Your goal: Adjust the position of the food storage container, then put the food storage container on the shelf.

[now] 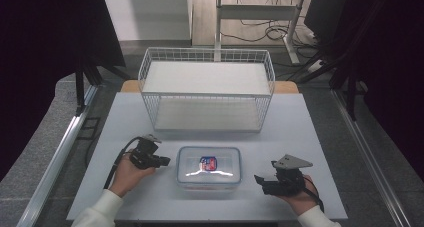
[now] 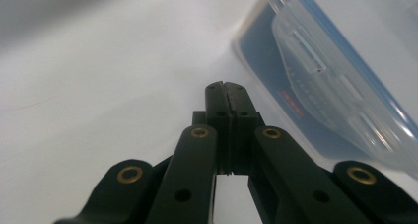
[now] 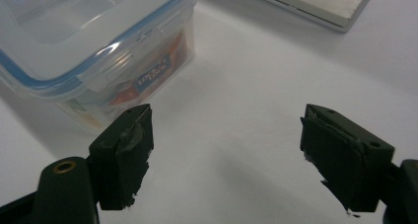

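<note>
A clear plastic food box (image 1: 208, 168) with a blue-sealed snap lid and a red and blue label stands in the middle of the white table's near half. My left gripper (image 1: 165, 161) lies just left of the box, its jaws shut with nothing between them; in the left gripper view the gripper (image 2: 226, 88) points past the box's (image 2: 325, 81) side clip. My right gripper (image 1: 260, 180) sits right of the box, a short gap away, jaws open wide and empty. In the right gripper view the gripper (image 3: 224, 135) frames bare table, the box (image 3: 93, 41) at upper left.
A white wire basket (image 1: 207, 89) with two shelves stands at the back of the table (image 1: 300, 137), its base edge (image 3: 315, 7) seen in the right gripper view. Grey floor and metal rails flank the table. A desk frame and cables lie beyond.
</note>
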`<act>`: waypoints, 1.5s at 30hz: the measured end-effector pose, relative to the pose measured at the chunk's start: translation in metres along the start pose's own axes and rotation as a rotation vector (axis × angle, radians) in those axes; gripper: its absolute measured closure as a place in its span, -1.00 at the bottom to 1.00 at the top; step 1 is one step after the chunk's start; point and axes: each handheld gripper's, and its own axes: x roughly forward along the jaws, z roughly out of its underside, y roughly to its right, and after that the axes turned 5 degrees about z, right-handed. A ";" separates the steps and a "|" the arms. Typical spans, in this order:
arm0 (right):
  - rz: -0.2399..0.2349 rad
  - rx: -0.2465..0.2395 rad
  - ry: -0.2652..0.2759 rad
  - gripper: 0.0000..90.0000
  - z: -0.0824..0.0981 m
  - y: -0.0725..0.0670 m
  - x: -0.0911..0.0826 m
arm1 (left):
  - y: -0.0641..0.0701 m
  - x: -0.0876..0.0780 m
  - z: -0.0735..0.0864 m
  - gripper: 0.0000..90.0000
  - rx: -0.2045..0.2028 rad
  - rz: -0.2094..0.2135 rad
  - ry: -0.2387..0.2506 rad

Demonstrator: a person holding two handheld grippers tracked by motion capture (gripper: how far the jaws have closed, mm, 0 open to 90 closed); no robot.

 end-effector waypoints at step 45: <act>-0.192 0.208 0.051 -0.69 -0.017 -0.003 0.006 | 0.025 -0.023 0.010 -0.59 -0.131 0.186 0.291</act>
